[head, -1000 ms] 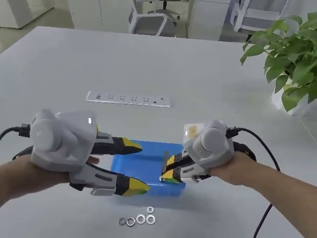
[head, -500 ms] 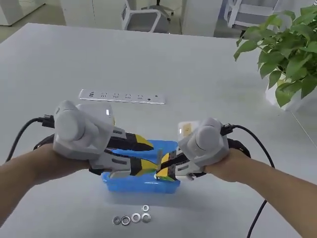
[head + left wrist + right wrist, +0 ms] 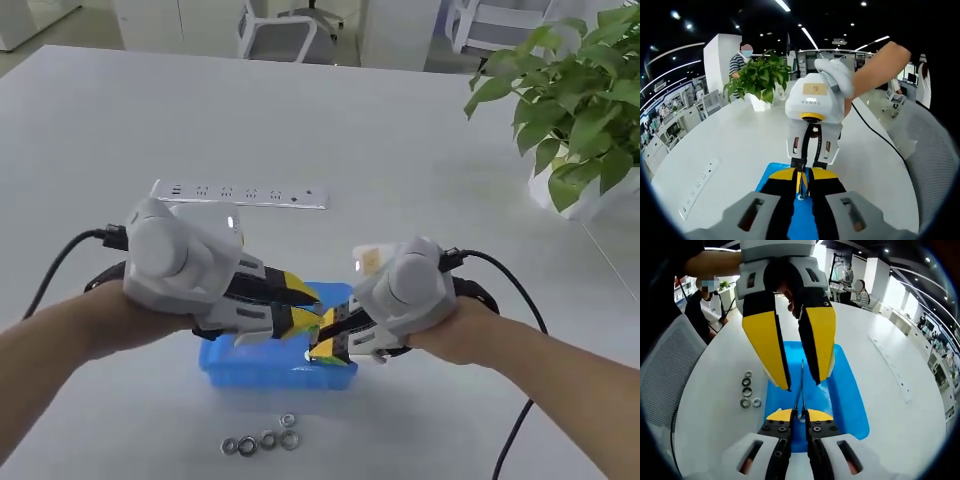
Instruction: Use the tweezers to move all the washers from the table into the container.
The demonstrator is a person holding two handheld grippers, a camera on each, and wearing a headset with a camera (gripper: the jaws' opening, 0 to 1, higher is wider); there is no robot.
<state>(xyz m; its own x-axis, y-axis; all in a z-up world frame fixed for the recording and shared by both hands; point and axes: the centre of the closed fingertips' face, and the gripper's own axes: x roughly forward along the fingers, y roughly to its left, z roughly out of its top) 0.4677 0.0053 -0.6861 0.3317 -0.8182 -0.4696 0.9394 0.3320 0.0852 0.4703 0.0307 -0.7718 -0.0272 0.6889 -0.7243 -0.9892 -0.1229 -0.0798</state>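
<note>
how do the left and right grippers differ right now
The right gripper is shut on the thin metal tweezers; the left gripper is open, straddling the tweezers' tip. The right one carries the tool; the left one holds nothing. Both have yellow-tipped jaws over the blue plastic container.

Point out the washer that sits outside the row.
The washer nearest the blue container; the other four lie in a line, and it sits beside one end, toward the container.

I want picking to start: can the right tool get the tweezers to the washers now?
Probably not yet. The right tool is shut on the tweezers and the washers lie uncovered on the table beside the container, but the left tool, jaws open, straddles the tweezers, blocking a free swing.
</note>
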